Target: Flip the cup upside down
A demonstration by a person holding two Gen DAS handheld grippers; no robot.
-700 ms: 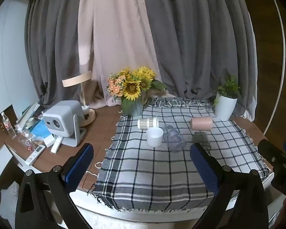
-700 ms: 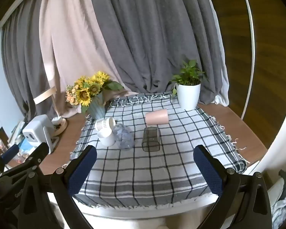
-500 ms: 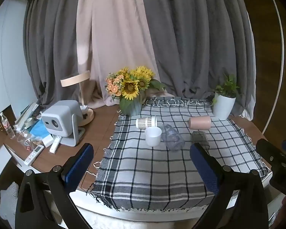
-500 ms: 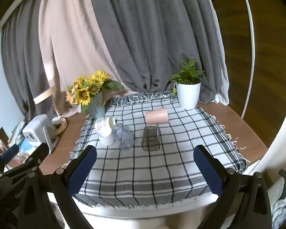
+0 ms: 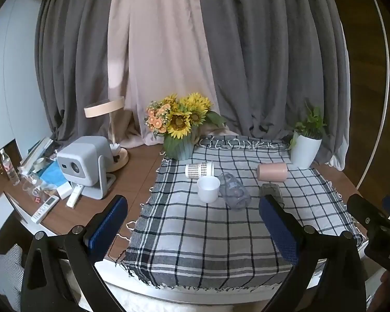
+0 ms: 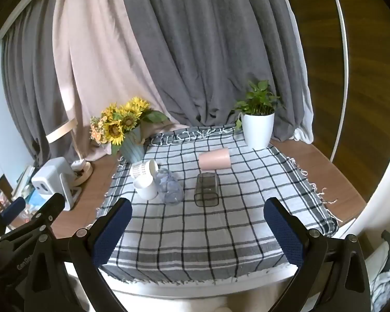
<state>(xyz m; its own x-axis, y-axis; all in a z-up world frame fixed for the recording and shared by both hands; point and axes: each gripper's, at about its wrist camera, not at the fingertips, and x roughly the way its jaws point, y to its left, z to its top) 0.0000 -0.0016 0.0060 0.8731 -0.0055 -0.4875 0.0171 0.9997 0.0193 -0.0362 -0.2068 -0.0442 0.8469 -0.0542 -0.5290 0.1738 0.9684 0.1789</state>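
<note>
Left gripper point(image 5: 193, 230) hanging over the near edge of the table, fingers spread wide and pinching nothing; right gripper point(image 6: 199, 231) hanging beside it in the same way, blue-padded fingers point(image 6: 283, 231) well apart, nothing between them. Both sitting well short of the cups, all of which are resting on the checked cloth point(image 6: 208, 234) toward its middle and far half. Standing upright, mouth up: the white cup point(image 5: 208, 189). Lying on its side just behind that one and near touching it: the patterned paper cup point(image 5: 199, 169). Lying tilted just to the right of the white cup, open end toward the camera: the clear plastic cup point(image 5: 234, 191). Lying on its side farther right in the right wrist view: the dark rectangular tumbler point(image 6: 207, 189), with the pink cup point(image 6: 214, 158) on its side just behind it. Flanking the far end of the cloth: sunflower vase point(image 5: 180, 130) at the left corner, potted plant point(image 6: 257, 121) at the right. Sitting on bare wood to the left of the cloth: white projector point(image 5: 84, 165).
</note>
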